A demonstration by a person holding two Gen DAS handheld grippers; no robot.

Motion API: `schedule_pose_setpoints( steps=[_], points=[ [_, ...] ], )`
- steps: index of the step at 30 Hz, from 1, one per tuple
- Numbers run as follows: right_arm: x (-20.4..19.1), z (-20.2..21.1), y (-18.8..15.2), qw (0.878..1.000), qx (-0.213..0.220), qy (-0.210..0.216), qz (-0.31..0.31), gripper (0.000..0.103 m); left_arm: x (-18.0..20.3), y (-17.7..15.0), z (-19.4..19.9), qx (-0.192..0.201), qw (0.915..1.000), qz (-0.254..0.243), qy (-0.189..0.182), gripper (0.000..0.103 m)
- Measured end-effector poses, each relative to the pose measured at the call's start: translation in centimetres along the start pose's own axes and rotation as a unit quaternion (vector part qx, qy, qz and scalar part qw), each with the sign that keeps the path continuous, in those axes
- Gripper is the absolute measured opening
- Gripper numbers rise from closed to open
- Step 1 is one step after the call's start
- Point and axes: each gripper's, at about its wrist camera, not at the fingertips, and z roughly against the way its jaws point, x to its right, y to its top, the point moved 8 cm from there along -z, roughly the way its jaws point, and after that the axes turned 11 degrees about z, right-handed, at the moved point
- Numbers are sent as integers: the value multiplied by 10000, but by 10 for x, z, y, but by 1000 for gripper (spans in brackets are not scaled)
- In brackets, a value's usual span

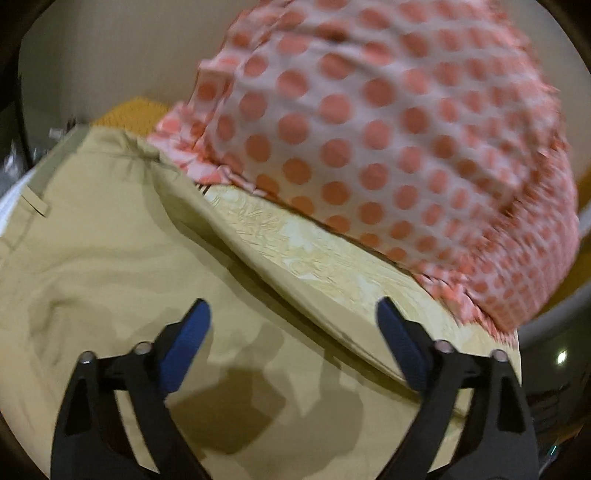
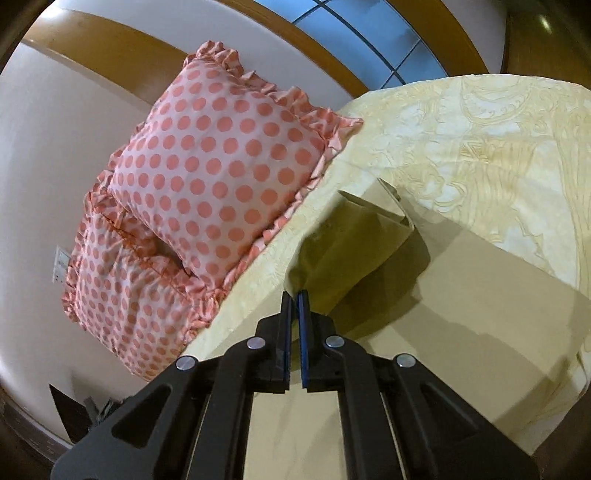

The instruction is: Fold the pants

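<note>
Khaki pants (image 1: 110, 258) lie spread on a bed with a pale yellow patterned sheet (image 1: 332, 266). Their waistband and a belt loop show at the left in the left wrist view. My left gripper (image 1: 293, 314) is open and empty just above the pants fabric. In the right wrist view my right gripper (image 2: 294, 295) is shut on a fold of the pants (image 2: 343, 251) and holds that part lifted off the sheet (image 2: 480, 155), with the rest of the pants trailing to the lower right.
Two pink polka-dot ruffled pillows (image 2: 207, 184) lie against the white wall (image 2: 44, 147) at the bed's edge. One pillow (image 1: 388, 129) fills the upper right of the left wrist view. A window with a wooden frame (image 2: 354, 33) is behind the bed.
</note>
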Motion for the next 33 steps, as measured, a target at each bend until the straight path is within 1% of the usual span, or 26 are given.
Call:
schedule_pose_setpoints(
  steps=[1, 2, 4, 5, 6, 7, 8, 9, 11, 13, 14, 15, 17, 18, 20, 21, 23, 27, 29, 30, 31, 32, 33],
  points=[
    [-3, 5, 0, 10000, 14, -3, 26, 4, -2, 4, -10, -65, 9999, 78, 82, 85],
    [-3, 4, 1, 10000, 24, -6, 29, 4, -5, 8, -22, -119, 9995, 129, 263, 78],
    [-1, 8, -2, 10000, 33, 28, -3, 4, -9, 10, -39, -245, 9983, 189, 491, 53],
    [0, 7, -2, 10000, 33, 33, -21, 4, -11, 11, -46, -335, 9980, 265, 461, 18],
    [0, 5, 0, 10000, 26, 64, -46, 4, -13, 8, -50, -461, 9976, 455, 235, 4],
    [0, 5, 1, 9999, 26, 97, -51, 4, -16, 7, -47, -432, 9971, 619, 128, 4],
    [0, 5, 2, 9999, 40, 113, -49, 4, -18, 6, -40, -334, 9971, 679, 10, 4],
    [0, 7, 5, 9999, 87, 133, -37, 4, -15, 0, -20, -159, 9986, 493, -67, 4],
    [-1, 16, 10, 9997, 185, 168, -35, 4, -13, -11, 11, 53, 9995, 253, -185, 4],
    [-1, 33, 14, 9992, 340, 196, -27, 4, -15, -33, 62, 323, 9984, 61, -462, 4],
    [0, 42, 16, 9989, 412, 200, -20, 4, -18, -48, 88, 453, 9973, -58, -570, 4],
    [1, 50, 16, 9987, 474, 205, -12, 4, -26, -72, 121, 610, 9958, -198, -656, 4],
    [5, 67, 13, 9983, 541, 204, -9, 4, -42, -110, 157, 721, 9947, -275, -674, 5],
    [9, 75, 8, 9984, 536, 195, -16, 4, -52, -128, 168, 751, 9947, -269, -643, 5],
    [13, 84, -1, 9986, 500, 166, -50, 4, -70, -153, 183, 754, 9952, -192, -592, 5],
    [17, 88, -7, 9987, 480, 139, -74, 4, -83, -172, 189, 737, 9958, -114, -533, 5],
    [27, 97, -20, 9988, 449, 89, -165, 4, -102, -201, 190, 660, 9967, 13, -465, 5],
    [48, 109, -42, 9989, 369, -76, -294, 4, -131, -227, 175, 422, 9983, 150, -368, 6],
    [53, 112, -49, 9990, 318, -163, -278, 5, -140, -234, 167, 375, 9986, 160, -330, 9],
    [57, 117, -52, 9988, 306, -264, -265, 11, -142, -236, 167, 398, 9984, 139, -373, 10],
    [59, 120, -53, 9985, 337, -341, -275, 24, -142, -237, 167, 420, 9982, 115, -416, 11],
    [65, 128, -55, 9972, 437, -534, -294, 33, -142, -238, 168, 432, 9979, 95, -465, 17],
    [70, 134, -55, 9961, 535, -636, -305, 47, -142, -239, 169, 440, 9975, 90, -539, 24]
  ],
)
